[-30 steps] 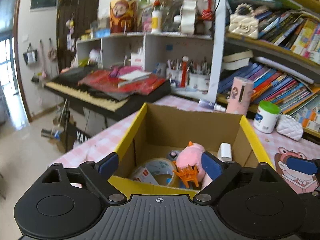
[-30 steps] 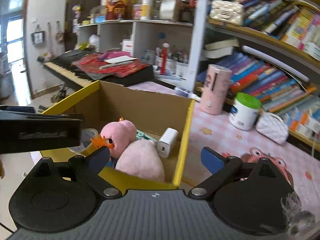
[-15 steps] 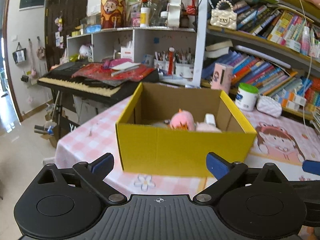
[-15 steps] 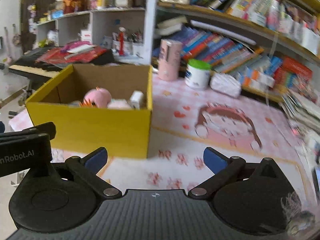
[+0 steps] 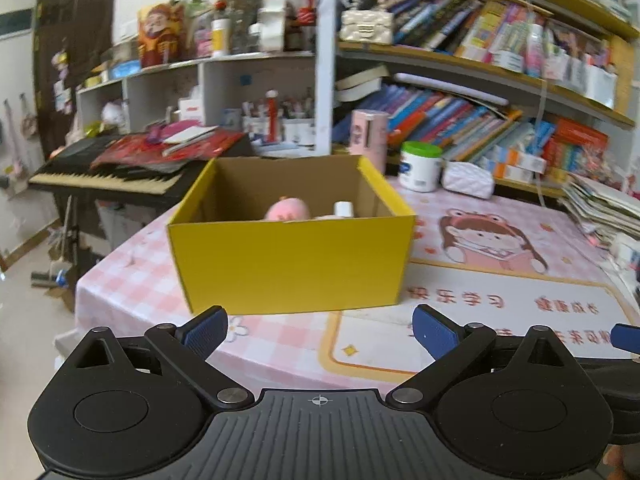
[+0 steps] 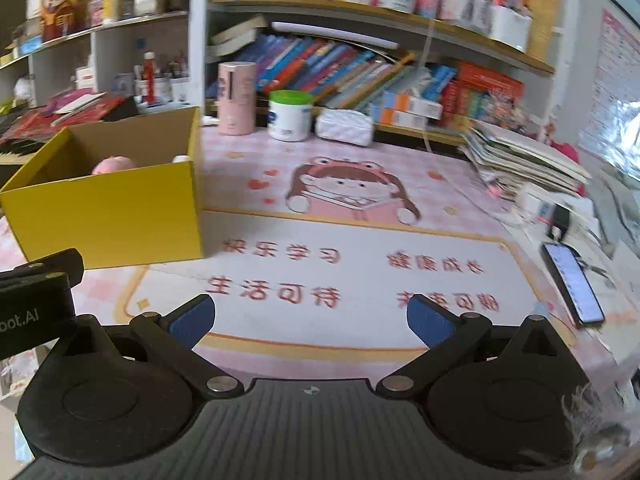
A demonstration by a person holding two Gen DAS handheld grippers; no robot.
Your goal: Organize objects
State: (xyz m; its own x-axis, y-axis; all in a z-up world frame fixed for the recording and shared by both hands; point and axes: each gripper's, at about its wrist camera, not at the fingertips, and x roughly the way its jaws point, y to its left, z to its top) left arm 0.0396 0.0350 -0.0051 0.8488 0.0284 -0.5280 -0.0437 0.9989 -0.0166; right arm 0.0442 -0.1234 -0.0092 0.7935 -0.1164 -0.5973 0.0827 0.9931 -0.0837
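Apparently nearly finished: the pink plush (image 5: 289, 209) sits inside the yellow box (image 5: 292, 264), while the left gripper (image 5: 320, 330) and right gripper (image 6: 310, 320) hover spread and empty.

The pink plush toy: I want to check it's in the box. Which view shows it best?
The left wrist view: the pink plush toy sits near centre inside the yellow box. The right wrist view shows only its top, off to the left.
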